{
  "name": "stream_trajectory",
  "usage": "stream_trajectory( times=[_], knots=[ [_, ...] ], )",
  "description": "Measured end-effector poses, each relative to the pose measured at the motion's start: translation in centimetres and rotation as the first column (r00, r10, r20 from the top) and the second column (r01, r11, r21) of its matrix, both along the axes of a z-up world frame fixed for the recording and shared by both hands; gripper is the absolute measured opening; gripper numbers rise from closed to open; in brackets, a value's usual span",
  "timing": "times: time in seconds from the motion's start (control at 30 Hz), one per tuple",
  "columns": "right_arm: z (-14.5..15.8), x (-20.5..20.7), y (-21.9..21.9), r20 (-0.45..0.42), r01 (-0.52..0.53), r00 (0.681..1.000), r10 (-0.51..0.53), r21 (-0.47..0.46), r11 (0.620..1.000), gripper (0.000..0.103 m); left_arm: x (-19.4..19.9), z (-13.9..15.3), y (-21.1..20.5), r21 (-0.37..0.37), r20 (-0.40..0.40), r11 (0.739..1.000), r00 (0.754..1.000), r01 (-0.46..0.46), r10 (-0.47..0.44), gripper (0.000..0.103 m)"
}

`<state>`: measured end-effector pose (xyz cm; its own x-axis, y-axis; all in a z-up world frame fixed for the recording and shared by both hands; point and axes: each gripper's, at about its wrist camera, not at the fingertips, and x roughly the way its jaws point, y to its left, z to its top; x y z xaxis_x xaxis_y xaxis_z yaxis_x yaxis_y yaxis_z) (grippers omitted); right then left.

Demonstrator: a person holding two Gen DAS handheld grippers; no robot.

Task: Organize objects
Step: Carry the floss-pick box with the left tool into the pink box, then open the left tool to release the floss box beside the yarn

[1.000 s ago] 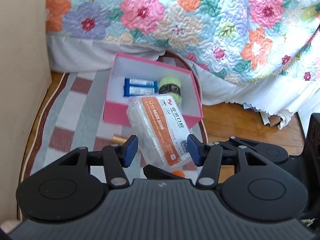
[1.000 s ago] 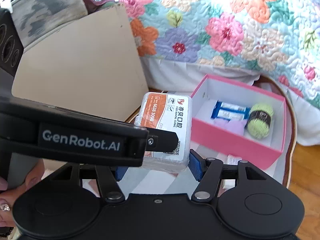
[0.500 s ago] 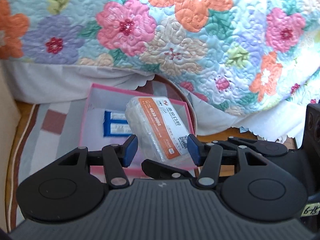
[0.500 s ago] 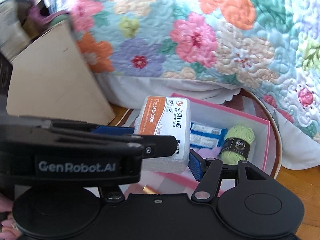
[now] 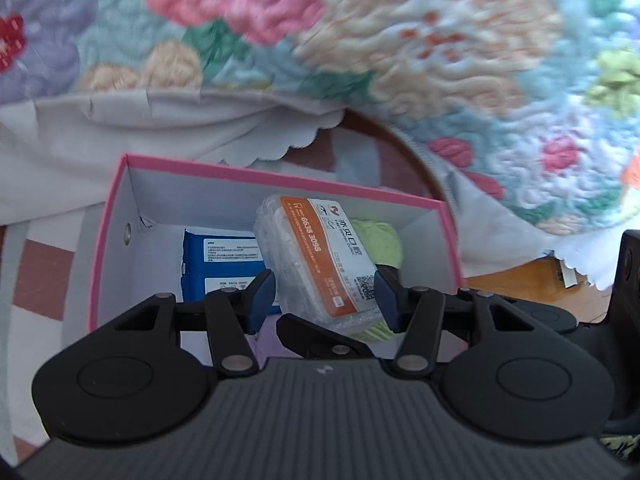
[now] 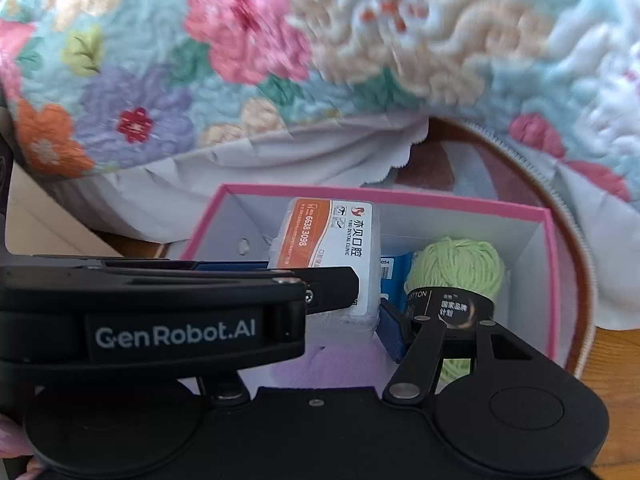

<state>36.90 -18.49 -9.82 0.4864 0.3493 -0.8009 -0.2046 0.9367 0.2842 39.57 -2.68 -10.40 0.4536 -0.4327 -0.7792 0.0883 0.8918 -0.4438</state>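
Observation:
A clear plastic box [image 5: 320, 256] with an orange and white label hangs inside the top of the pink box [image 5: 280, 178]. My left gripper [image 5: 324, 300] is shut on the clear box, its blue pads against both long sides. My right gripper [image 6: 316, 332] is shut on the clear box [image 6: 332, 240] too; one blue pad [image 6: 390, 332] shows at the box's lower right, the other is hidden behind the left gripper's body. A right gripper finger [image 5: 320, 336] shows under the box. In the pink box [image 6: 440, 200] lie green yarn [image 6: 456, 268], a blue pack [image 5: 220, 256] and a lilac soft item [image 6: 332, 364].
A floral quilt [image 5: 360, 40] and its white bed skirt [image 5: 120, 128] hang just behind the pink box. The pink box stands on a striped round rug [image 5: 40, 264] over wooden floor [image 5: 512, 276]. A beige board [image 6: 32, 220] stands at the left.
Both grippers carried the clear box forward and down, from beside the pink box to over and into its opening. The quilt now fills the upper view and is blurred.

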Motion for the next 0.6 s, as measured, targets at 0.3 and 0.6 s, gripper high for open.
stream_trajectory(
  times=[0.3, 0.6],
  knots=[
    [-4.4, 2.7, 0.8, -0.031, -0.025, 0.999, 0.023, -0.062, 0.998, 0.067, 3.2, -5.1, 1.9, -0.096, -0.081, 0.995, 0.996, -0.035, 0.027, 0.044],
    [-6.4, 3.7, 1.2, -0.086, -0.036, 0.996, 0.028, -0.095, 0.995, 0.069, 3.4, -8.0, 2.4, -0.164, -0.127, 0.984, 0.991, -0.071, 0.051, 0.040]
  ],
)
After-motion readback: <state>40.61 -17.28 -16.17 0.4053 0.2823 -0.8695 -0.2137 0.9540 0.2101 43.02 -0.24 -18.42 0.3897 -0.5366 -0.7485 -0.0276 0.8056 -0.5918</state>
